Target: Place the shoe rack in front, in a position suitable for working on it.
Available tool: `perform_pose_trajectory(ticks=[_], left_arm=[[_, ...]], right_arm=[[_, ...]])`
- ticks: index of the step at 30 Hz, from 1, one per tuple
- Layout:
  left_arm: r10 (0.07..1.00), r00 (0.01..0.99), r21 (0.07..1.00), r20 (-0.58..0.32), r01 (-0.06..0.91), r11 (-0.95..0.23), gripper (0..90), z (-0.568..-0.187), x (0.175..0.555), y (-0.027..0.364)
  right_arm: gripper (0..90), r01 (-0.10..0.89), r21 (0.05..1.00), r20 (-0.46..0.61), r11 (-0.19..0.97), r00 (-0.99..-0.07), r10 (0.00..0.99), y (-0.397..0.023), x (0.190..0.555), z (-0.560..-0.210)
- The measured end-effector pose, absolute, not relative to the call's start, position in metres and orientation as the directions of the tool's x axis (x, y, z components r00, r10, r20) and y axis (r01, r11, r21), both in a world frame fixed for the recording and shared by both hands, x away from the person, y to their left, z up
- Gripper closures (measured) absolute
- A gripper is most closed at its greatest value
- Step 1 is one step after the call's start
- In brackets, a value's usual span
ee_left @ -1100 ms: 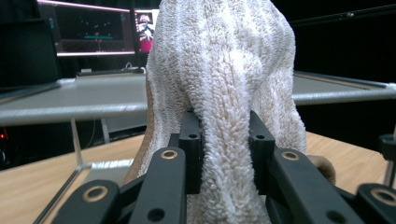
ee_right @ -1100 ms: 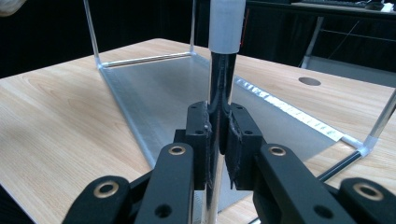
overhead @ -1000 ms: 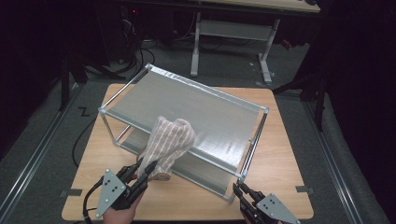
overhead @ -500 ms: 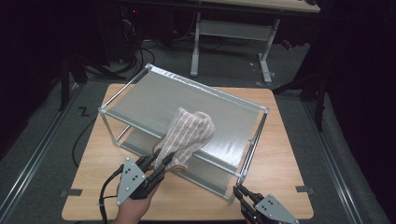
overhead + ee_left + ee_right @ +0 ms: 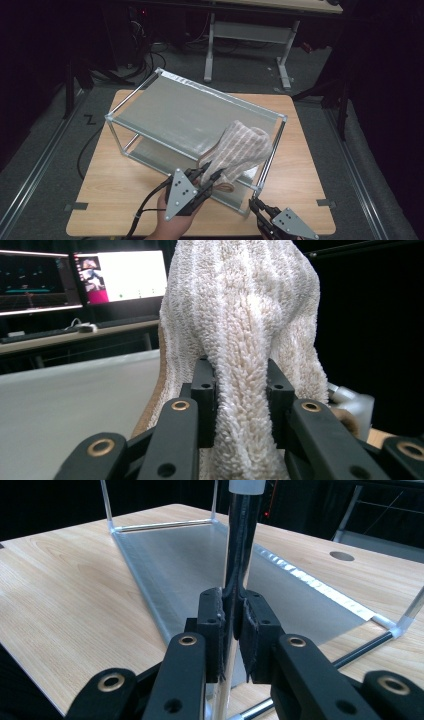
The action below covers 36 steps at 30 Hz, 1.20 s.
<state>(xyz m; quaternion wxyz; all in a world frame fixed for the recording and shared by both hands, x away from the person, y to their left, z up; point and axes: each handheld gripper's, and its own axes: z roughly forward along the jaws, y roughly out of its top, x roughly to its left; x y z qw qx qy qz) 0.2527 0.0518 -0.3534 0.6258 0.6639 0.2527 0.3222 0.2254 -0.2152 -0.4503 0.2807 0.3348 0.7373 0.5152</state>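
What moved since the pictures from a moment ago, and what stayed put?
The left gripper, shut on the striped towel, carried it rightward across the rack's top shelf toward the near right corner. The right gripper has just closed on the rack's corner post and holds it. The rack and the table stayed put.

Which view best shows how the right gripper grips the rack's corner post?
The right gripper view: the right gripper has both pads clamped on the post. The high view shows that gripper small at the corner; the left gripper view shows the towel.
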Motion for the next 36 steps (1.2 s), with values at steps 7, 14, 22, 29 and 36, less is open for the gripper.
perform_pose_trajectory(ticks=[7, 14, 22, 29, 36], left_arm=[[0.729, 0.675, 0.993, 0.113, -0.058, -0.101, 73.3, -0.349, 0.259, 0.021], [0.754, 0.646, 0.99, 0.121, -0.023, -0.139, 70.7, -0.358, 0.267, 0.019], [0.746, 0.658, 0.993, 0.101, -0.016, -0.121, 44.8, -0.357, 0.267, 0.019], [0.749, 0.642, 0.985, 0.164, -0.059, -0.165, 47.0, -0.357, 0.265, 0.01], [0.767, 0.619, 0.977, 0.168, -0.001, -0.213, 51.8, -0.366, 0.273, 0.009]], right_arm=[[80.2, 0.2, 0.946, -0.079, 0.254, -0.618, 0.782, -0.215, 0.226, -0.45], [80.2, 0.202, 0.946, -0.076, 0.252, -0.619, 0.781, -0.215, 0.226, -0.45], [80.2, 0.203, 0.947, -0.075, 0.25, -0.617, 0.783, -0.214, 0.226, -0.45], [80.2, 0.201, 0.947, -0.075, 0.251, -0.62, 0.781, -0.214, 0.227, -0.45], [80.2, 0.204, 0.946, -0.073, 0.251, -0.621, 0.78, -0.214, 0.226, -0.45]])
